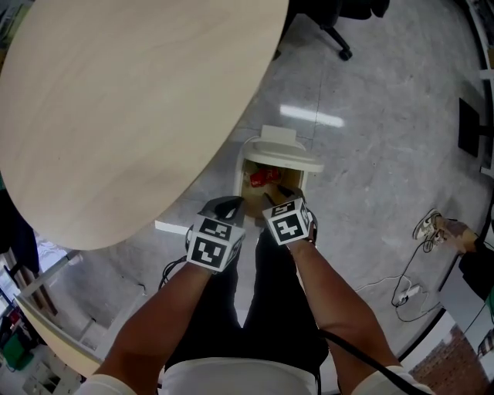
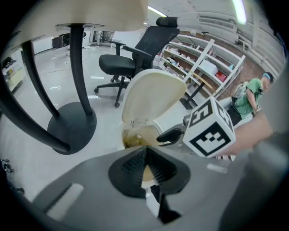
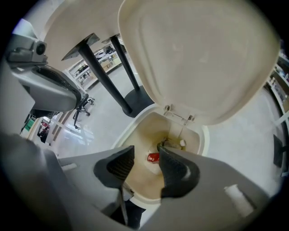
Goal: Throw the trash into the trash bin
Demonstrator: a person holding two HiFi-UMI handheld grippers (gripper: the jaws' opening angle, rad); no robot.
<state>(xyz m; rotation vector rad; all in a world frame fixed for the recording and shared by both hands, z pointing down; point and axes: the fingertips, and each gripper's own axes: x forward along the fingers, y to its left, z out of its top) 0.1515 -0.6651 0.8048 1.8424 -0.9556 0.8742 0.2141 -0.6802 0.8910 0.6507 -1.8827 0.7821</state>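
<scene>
While it stands open, the bin [image 1: 307, 163] holds trash [image 1: 263, 177].

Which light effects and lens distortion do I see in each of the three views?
Head view: ceiling-light glare on the glossy floor, table edge bowed. Left gripper view: dark rounded corners, overexposed ceiling lamp. Right gripper view: strong fisheye, bin lid swollen, corners dark.
</scene>
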